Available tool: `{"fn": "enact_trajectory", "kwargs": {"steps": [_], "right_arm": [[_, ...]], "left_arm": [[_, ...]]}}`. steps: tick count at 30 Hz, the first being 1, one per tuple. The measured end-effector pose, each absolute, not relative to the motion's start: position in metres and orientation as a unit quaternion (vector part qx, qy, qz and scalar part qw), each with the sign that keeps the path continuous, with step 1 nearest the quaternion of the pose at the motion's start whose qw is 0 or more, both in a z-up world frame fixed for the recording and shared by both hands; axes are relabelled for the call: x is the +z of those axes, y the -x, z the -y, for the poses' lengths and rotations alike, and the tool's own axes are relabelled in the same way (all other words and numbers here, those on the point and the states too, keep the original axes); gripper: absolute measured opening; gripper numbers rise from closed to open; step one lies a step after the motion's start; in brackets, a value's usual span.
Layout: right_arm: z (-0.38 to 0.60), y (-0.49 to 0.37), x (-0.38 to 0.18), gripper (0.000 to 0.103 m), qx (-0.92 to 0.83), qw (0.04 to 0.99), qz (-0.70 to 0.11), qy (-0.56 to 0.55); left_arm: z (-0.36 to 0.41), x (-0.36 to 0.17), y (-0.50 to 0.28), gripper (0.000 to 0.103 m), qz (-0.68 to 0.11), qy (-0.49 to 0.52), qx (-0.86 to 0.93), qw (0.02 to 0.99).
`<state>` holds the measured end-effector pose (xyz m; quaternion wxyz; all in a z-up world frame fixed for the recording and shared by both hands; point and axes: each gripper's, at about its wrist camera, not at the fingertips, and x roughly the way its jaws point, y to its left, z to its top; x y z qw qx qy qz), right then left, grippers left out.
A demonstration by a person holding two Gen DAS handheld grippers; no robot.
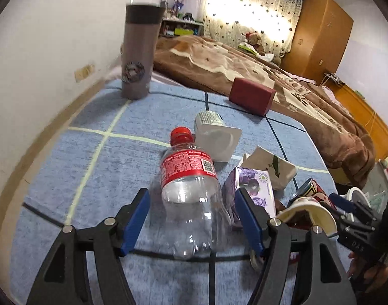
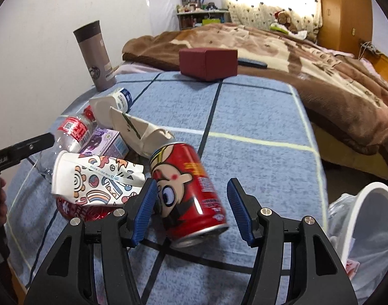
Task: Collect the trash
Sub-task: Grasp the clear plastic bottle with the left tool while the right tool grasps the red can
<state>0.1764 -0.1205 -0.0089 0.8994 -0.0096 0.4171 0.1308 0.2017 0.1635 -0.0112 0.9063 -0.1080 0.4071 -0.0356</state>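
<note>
2 blue-padded grippers straddle 2 pieces of litter on a blue checked cloth. The left gripper (image 1: 192, 225) stands wide, its pads clear of the clear plastic bottle (image 1: 187, 193) lying between them with its red cap pointing away. The right gripper (image 2: 190, 209) is likewise spread, with a red cartoon-printed can (image 2: 187, 193) tilted between its pads; the near pad sits just beside the can's side, and no grip shows on either item.

The risks look plain. The empty bottle is light, round and smooth, so an off-centre squeeze could send it rolling, or it could buckle and slip out. The left gripper's right finger stands close against a small purple carton (image 1: 249, 193), which could be pinched along with the bottle. The can already leans on its rim; a nudge from 1 pad could tip it and roll it toward the cloth's edge. A crumpled patterned paper cup (image 2: 97, 180) touches the right gripper's left finger and might be dragged.

Behind the bottle lie a white square-lidded tub (image 1: 216, 137) and a folded white carton (image 1: 269, 169); well apart stand a grey flask (image 1: 139, 50) and a dark red box (image 1: 252, 99). A bag-lined white bin (image 2: 371, 218) waits at lower right.
</note>
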Motion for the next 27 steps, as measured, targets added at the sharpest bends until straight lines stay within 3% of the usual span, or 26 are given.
{"fn": "enact_trajectory", "kwargs": {"steps": [18, 21, 27], "right_arm": [[0.112, -0.189, -0.018, 0.059, 0.116, 0.897, -0.426, 0.030], [0.113, -0.189, -0.019, 0.059, 0.116, 0.897, -0.426, 0.023], [0.115, -0.187, -0.021, 0.054, 0.113, 0.899, -0.424, 0.012]], "left_arm": [[-0.161, -0.035, -0.236, 0.071, -0.443, 0.119, -0.042, 0.887], [-0.163, -0.035, -0.235, 0.067, -0.441, 0.123, -0.040, 0.888], [-0.163, -0.032, -0.233, 0.066, -0.438, 0.127, -0.041, 0.889]]}}
